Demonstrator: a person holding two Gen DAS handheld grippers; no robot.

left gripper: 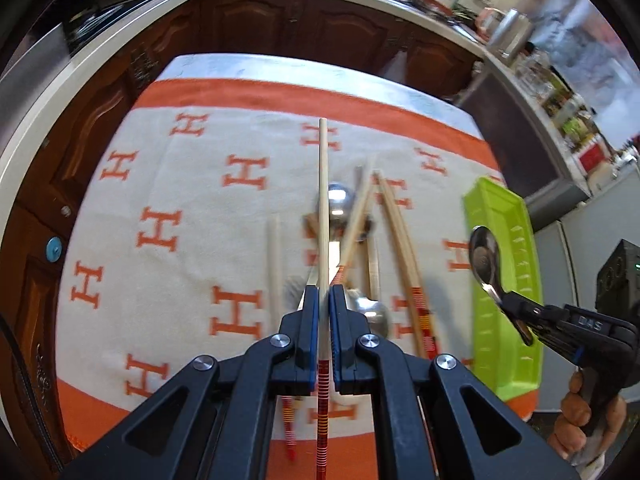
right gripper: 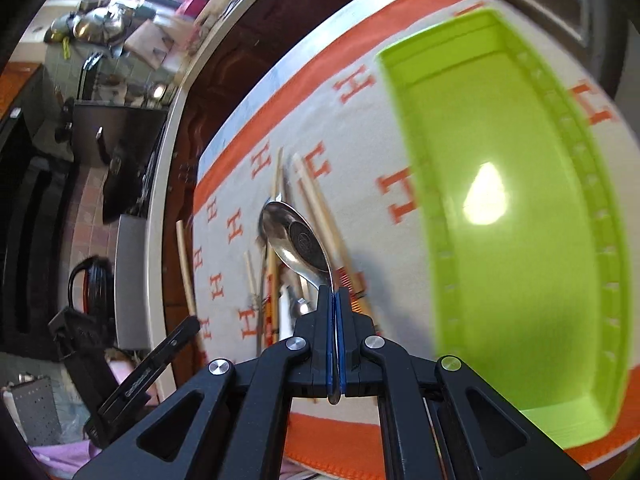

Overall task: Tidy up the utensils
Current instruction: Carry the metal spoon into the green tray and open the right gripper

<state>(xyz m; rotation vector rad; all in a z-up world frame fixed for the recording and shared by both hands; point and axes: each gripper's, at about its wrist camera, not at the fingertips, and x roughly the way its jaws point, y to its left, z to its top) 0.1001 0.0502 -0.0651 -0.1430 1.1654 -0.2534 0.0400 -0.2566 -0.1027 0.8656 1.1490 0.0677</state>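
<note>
A metal spoon (right gripper: 294, 242) is being clamped by the right gripper (right gripper: 335, 300), with the green tray (right gripper: 520, 208) lying just to its right. A chopstick (left gripper: 322, 200) is being pinched by the left gripper (left gripper: 324, 300), farther from the tray.

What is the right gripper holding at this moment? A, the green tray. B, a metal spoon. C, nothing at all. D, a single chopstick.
B: the right gripper is shut on the handle of a metal spoon, its bowl sticking out ahead, while the green tray sits empty on the cloth.
</note>
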